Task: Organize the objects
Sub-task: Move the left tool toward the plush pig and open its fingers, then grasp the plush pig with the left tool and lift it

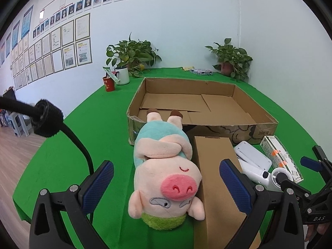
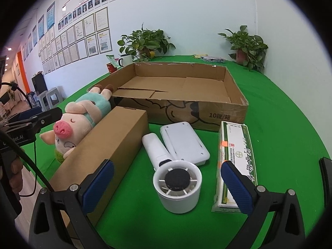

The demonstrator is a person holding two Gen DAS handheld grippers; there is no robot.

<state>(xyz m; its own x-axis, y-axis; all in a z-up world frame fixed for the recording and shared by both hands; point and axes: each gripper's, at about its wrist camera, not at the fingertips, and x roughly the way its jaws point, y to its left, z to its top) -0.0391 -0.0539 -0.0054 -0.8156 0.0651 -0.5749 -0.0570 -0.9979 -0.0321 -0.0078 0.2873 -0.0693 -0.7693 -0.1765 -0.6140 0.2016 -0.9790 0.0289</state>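
A plush pig (image 1: 164,170) in a teal shirt lies on its back on the green table, head toward me, with my open left gripper (image 1: 166,186) straddling its head without touching. A long brown carton (image 1: 215,178) lies right beside it. In the right wrist view a white handheld fan (image 2: 174,178) lies between the wide-open fingers of my right gripper (image 2: 167,186). A flat white device (image 2: 183,143) and a green-and-white medicine box (image 2: 234,161) lie close by. The pig (image 2: 76,122) and the carton (image 2: 108,147) show at the left. A shallow cardboard tray (image 2: 238,95) stands behind, empty.
Two potted plants (image 1: 132,56) (image 1: 232,60) stand at the back of the table, with a red cup (image 1: 109,84) and a white mug (image 1: 122,75) at the back left. A black cable (image 1: 78,143) hangs at my left. The table edge drops off at the left.
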